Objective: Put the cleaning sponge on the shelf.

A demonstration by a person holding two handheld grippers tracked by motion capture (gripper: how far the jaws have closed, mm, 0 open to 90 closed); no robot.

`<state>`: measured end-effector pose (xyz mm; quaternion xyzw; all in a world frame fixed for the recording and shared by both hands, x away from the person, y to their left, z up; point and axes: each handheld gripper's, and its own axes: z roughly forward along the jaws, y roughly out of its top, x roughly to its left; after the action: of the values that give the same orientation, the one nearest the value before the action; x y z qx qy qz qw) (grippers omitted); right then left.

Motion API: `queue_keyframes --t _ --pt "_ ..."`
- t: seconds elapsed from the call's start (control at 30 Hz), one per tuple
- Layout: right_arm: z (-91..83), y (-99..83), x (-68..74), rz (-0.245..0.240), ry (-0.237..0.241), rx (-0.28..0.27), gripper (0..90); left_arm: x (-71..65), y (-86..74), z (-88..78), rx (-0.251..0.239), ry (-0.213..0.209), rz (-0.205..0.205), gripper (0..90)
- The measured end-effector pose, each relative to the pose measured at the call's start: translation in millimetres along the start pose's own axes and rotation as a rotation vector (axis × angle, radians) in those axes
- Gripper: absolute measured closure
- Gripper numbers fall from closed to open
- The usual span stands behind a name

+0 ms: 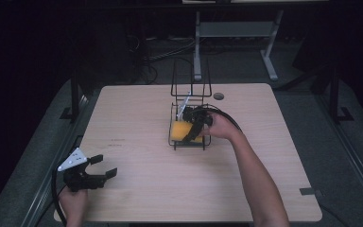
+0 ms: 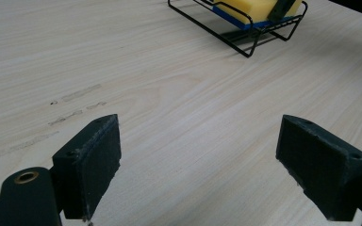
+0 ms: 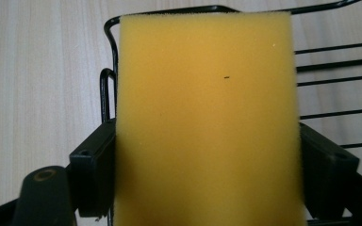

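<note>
Sponge (image 3: pixel 206 117), yellow with a blue underside, is lying in the black wire rack (image 1: pixel 203 142) mid-table as I am clamping its two sides with my right gripper (image 1: pixel 194 128). My left gripper (image 1: pixel 99 169) is idling near the wooden table's (image 1: pixel 137 184) front-left corner, its jaws spread wide over bare wood.

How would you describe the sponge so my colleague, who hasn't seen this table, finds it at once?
On the pale wooden table, look past the middle for the black wire rack with a tall wire frame at its back. In its low front tray lies the sponge, gripped between the jaws of the right tool. It is a soft yellow block with a blue underside, the one bright thing there.
</note>
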<state>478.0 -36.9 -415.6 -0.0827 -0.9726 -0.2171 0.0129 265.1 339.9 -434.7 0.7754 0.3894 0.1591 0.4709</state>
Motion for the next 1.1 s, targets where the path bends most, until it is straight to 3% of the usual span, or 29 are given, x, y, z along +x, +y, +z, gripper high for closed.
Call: queue_keyframes --t 0.43,0.53,0.93,1.1 --pt "-5.2 -0.3 1.6 0.013 -0.012 -0.034 15.9 -0.4 0.2 0.1 0.003 0.002 0.003 14.1" --pt "-8.8 -4.5 3.7 0.017 -0.028 -0.080 15.3 -0.7 0.3 0.4 0.000 0.002 0.004 14.0" --pt "-16.6 -7.6 7.3 0.015 -0.040 -0.093 15.5 -1.5 0.3 1.6 0.004 0.002 0.003 14.1" --pt "-19.1 -7.4 11.0 0.008 -0.065 -0.099 15.6 -1.9 0.6 1.4 0.004 0.001 0.005 14.1"
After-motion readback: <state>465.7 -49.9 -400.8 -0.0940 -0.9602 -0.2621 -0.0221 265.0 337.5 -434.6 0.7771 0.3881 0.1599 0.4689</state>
